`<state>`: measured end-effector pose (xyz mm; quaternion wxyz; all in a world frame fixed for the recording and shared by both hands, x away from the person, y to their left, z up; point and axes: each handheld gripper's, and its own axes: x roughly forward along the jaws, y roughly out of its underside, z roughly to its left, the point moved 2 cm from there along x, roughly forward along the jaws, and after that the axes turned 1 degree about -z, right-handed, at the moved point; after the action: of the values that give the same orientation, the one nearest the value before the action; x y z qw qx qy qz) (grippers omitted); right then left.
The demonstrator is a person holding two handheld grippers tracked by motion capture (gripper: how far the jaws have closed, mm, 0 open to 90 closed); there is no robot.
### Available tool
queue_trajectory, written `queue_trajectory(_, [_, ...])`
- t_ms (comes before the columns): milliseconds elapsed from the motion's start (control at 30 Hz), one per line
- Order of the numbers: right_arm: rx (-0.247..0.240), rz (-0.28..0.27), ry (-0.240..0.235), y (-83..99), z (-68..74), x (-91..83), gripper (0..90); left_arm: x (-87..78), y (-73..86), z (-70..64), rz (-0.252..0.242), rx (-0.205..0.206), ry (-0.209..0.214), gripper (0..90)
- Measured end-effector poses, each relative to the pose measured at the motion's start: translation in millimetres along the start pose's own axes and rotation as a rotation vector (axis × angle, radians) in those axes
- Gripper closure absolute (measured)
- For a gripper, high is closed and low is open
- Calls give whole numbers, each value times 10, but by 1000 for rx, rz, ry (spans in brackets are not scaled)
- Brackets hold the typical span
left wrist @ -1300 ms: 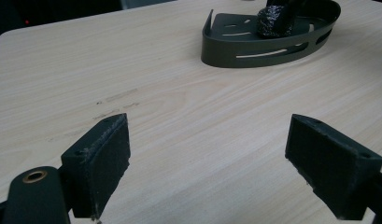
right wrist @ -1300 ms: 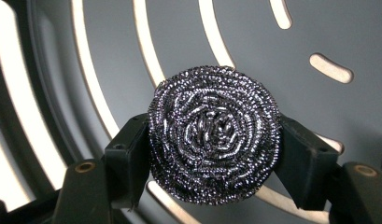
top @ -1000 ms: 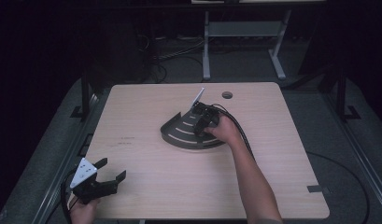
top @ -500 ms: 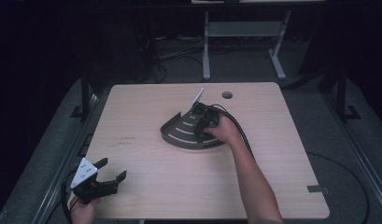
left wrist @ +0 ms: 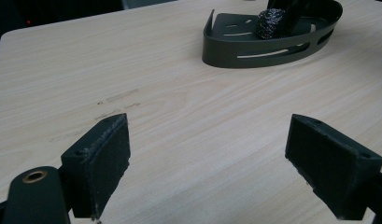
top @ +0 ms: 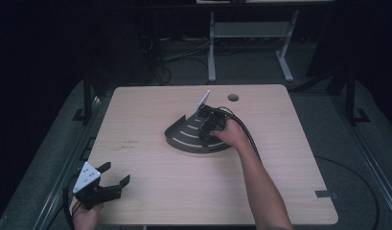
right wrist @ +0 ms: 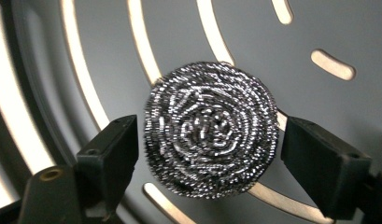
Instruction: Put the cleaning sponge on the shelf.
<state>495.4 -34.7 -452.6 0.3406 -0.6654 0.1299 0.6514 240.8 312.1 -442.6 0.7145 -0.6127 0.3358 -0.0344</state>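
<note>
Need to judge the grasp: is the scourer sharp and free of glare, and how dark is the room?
Right gripper view: steel scourer sharp, bright glints, not blown out; near jaws slightly soft. High view: table evenly lit, surroundings nearly black. Left gripper view: tray slightly soft.

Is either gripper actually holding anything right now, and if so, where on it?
Nothing is held. The right gripper is open, its jaws on either side of the steel scourer in the slotted tray, with gaps showing. The left gripper is open over bare table.

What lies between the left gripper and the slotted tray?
Bare tabletop separates the left gripper from the slotted tray, as the left gripper view shows.
</note>
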Motion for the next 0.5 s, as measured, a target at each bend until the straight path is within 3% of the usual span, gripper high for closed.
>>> queue_trajectory(233, [-6,-64,2,-4,31,-184,150,5,-2,-9,2,-1,1,132])
queue_trajectory(500, [-4,-94,-4,17,30,-299,144,4,10,-2,4,-5,-5,132])
